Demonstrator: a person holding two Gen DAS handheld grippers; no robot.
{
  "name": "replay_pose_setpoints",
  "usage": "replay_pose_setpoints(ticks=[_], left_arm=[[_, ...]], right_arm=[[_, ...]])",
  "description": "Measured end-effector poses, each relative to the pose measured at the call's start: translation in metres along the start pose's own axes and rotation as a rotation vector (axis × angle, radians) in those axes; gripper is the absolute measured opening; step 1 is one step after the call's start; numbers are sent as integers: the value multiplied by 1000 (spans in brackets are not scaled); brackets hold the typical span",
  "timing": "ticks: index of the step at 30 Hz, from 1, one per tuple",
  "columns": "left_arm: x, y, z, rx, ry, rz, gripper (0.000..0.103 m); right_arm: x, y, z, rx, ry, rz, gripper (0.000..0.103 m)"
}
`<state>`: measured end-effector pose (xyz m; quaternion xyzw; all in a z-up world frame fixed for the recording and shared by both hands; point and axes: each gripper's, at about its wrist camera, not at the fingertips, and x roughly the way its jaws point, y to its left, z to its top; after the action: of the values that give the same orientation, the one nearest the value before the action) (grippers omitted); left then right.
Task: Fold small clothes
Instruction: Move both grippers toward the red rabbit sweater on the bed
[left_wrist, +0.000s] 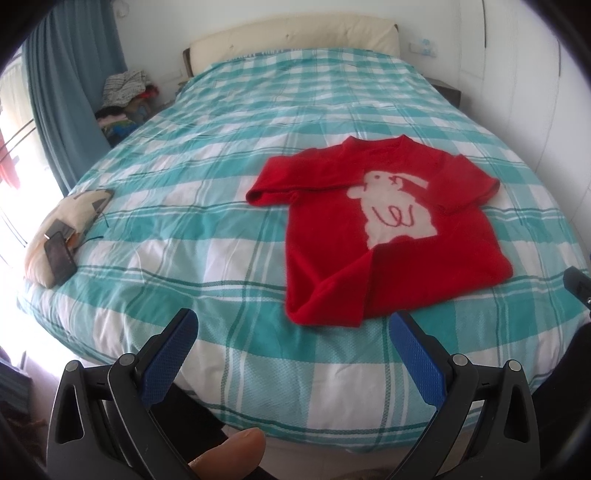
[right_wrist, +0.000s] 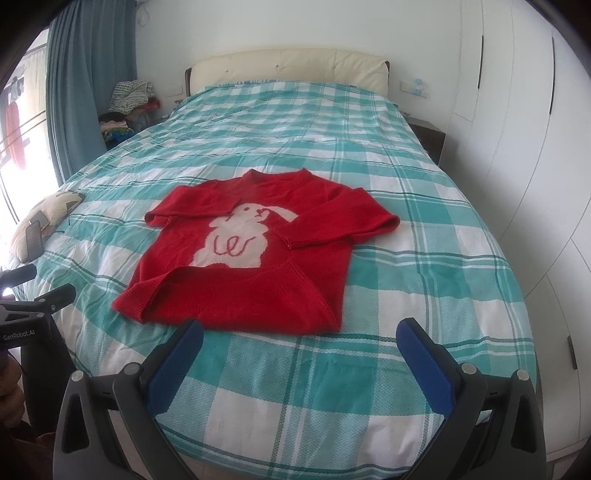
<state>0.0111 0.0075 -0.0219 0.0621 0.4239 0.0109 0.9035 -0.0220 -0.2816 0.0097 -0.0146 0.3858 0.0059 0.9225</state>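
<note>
A small red sweater (left_wrist: 399, 258) with a white rabbit design lies face up on the bed; it also shows in the right wrist view (right_wrist: 240, 291). Both sleeves are folded in across the chest and the hem is partly turned up. My left gripper (left_wrist: 293, 328) is open and empty, hovering above the bed's near edge, just short of the sweater's hem. My right gripper (right_wrist: 299, 339) is open and empty, also just in front of the hem. The left gripper's body (right_wrist: 33, 310) shows at the left edge of the right wrist view.
The bed (right_wrist: 424, 258) has a teal and white checked cover. A cushion with a phone (left_wrist: 59, 254) on it lies at the left edge. A pile of clothes (left_wrist: 123, 99) sits by the blue curtain. White wardrobe doors (right_wrist: 517, 147) stand on the right.
</note>
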Motion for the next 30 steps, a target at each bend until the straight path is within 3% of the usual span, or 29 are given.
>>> replay_pose_setpoints(ticks=[10,30], left_arm=[[7,2,-2,-6,41,-2,103],[9,8,-5,0,45,16,103]], right_arm=[[5,-1,-3,-14,25,-7,103],[7,-2,-6,-26,20,-24,103]])
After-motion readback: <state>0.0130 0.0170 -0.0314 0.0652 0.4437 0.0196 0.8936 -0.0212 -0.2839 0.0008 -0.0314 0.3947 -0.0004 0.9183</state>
